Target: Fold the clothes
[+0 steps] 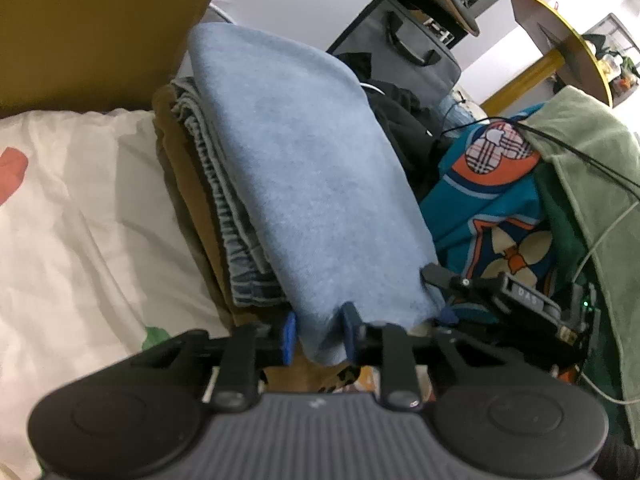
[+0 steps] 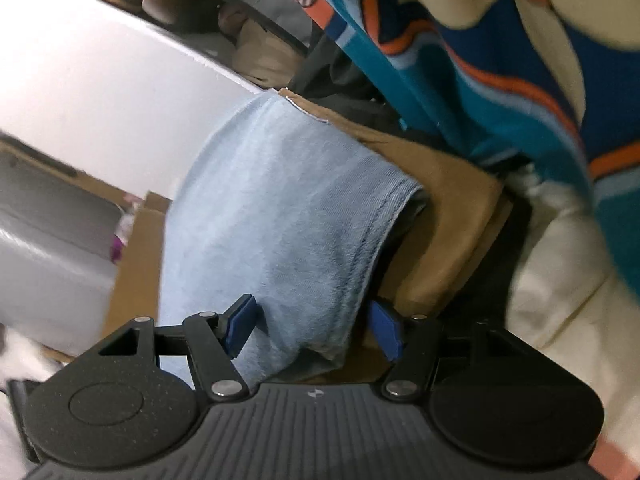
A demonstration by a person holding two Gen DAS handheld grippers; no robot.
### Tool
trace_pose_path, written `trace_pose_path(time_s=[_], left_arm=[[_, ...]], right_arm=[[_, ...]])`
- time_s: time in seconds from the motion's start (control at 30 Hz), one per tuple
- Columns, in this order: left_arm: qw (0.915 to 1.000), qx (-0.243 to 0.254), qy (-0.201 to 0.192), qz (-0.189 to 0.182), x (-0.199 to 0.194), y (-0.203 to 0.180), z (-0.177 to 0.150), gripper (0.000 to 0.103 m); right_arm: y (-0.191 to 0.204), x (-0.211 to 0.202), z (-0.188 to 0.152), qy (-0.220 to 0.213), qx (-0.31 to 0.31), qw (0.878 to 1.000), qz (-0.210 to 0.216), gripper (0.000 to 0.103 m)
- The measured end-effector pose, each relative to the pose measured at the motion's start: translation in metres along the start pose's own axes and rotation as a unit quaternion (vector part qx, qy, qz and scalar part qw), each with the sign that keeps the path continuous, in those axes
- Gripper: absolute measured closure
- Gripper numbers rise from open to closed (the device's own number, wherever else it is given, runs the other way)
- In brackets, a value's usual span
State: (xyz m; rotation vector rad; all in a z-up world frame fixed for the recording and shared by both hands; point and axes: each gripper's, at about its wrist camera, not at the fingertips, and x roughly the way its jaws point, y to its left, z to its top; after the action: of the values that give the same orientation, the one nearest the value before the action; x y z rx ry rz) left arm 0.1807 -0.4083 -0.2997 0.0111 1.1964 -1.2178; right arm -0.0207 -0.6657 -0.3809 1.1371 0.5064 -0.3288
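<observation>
A folded light blue garment (image 1: 296, 168) tops a stack, over a blue striped piece (image 1: 228, 216) and a brown one (image 1: 188, 184). My left gripper (image 1: 318, 334) is at its near corner, and its blue pads pinch the hem that hangs between them. In the right wrist view the same light blue garment (image 2: 276, 224) runs down between the pads of my right gripper (image 2: 314, 330). Those jaws stand wide; the right pad is clear of the cloth. My right gripper (image 1: 442, 296) also shows in the left wrist view, at the garment's near right corner.
The stack lies on a white sheet (image 1: 80, 220) with red and green prints. A cardboard flap (image 1: 96, 28) rises behind it. A teal patterned garment (image 1: 496, 216), a green cloth (image 1: 592, 168), black clothes (image 1: 400, 120) and loose cables crowd the right. A grey bag (image 1: 404, 40) stands behind.
</observation>
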Motion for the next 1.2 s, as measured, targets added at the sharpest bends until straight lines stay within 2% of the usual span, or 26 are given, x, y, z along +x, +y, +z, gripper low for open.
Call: trace_pose_path(time_s=[0.07, 0.1, 0.13, 0.23, 0.4, 0.53, 0.6, 0.67, 0.73, 0.87, 0.97, 1.0, 1.07, 1.2], left_arm=[[1.0000, 0.003, 0.001, 0.004, 0.001, -0.001, 0.000, 0.079], [1.0000, 0.002, 0.001, 0.005, 0.001, -0.001, 0.000, 0.080], [1.0000, 0.002, 0.002, 0.005, 0.002, -0.001, 0.000, 0.080], [1.0000, -0.001, 0.001, 0.004, 0.001, 0.000, 0.000, 0.080], [0.9999, 0.005, -0.004, 0.013, 0.000, -0.002, -0.004, 0.079], [0.9997, 0.011, -0.004, 0.019, -0.003, -0.005, -0.008, 0.073], [0.9995, 0.016, 0.000, 0.026, -0.006, -0.006, -0.011, 0.056], [0.9992, 0.018, 0.006, 0.036, -0.008, -0.007, -0.014, 0.048], [0.9988, 0.012, 0.011, 0.047, -0.012, -0.006, -0.015, 0.046], [0.9979, 0.001, 0.020, 0.062, -0.023, -0.005, -0.012, 0.044], [0.9967, -0.004, 0.019, 0.078, -0.038, -0.008, -0.007, 0.028], [0.9962, -0.002, 0.017, 0.085, -0.043, -0.011, -0.005, 0.025], [0.9945, -0.001, 0.012, 0.104, -0.058, -0.017, 0.001, 0.025], [0.9919, -0.008, 0.004, 0.127, -0.089, -0.026, 0.015, 0.015]], right_arm=[[-0.005, 0.008, -0.003, 0.013, 0.021, 1.000, 0.011, 0.039], [-0.006, 0.010, -0.003, 0.018, 0.028, 0.999, 0.015, 0.045], [-0.005, 0.011, -0.004, 0.019, 0.027, 0.999, 0.020, 0.062], [0.000, 0.008, -0.005, 0.019, 0.021, 0.999, 0.022, 0.077], [0.005, -0.003, -0.006, 0.012, 0.001, 1.000, 0.017, 0.079], [0.010, -0.007, -0.005, 0.018, -0.012, 1.000, 0.003, 0.071], [0.015, -0.011, -0.004, 0.016, -0.023, 1.000, -0.005, 0.065], [0.018, -0.014, -0.003, 0.015, -0.029, 0.999, -0.014, 0.062], [0.023, -0.018, -0.002, 0.014, -0.038, 0.999, -0.027, 0.061], [0.033, -0.029, -0.003, 0.013, -0.054, 0.996, -0.063, 0.045], [0.048, -0.037, -0.003, 0.016, -0.075, 0.992, -0.098, 0.029], [0.053, -0.040, -0.003, 0.019, -0.081, 0.991, -0.106, 0.027], [0.064, -0.045, -0.001, 0.026, -0.094, 0.988, -0.121, 0.022], [0.088, -0.053, 0.005, 0.036, -0.122, 0.980, -0.155, 0.014]])
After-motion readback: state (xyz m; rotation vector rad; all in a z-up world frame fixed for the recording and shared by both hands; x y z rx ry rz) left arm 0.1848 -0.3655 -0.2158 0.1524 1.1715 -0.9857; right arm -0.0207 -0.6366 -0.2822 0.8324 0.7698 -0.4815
